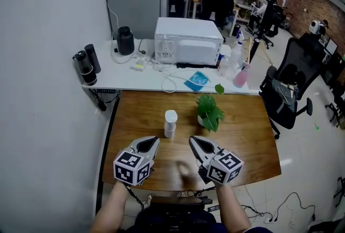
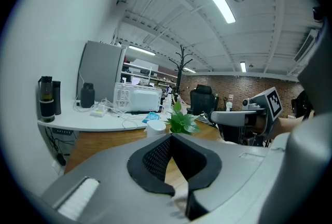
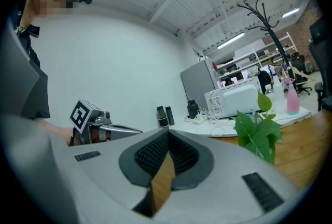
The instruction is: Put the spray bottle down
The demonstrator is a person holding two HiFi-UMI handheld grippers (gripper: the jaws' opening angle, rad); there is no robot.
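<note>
A small white spray bottle stands upright on the wooden table, just left of a potted green plant. My left gripper hovers near the table's front, a little short of the bottle and to its left, shut with nothing in it. My right gripper sits beside it, to the bottle's right, also shut and empty. In the left gripper view the bottle's cap peeks over the closed left gripper, beside the plant. In the right gripper view the right gripper has its tips together.
Behind the wooden table is a white desk with a microwave, cables, a black kettle, two dark flasks and a pink spray bottle. An office chair stands at the right.
</note>
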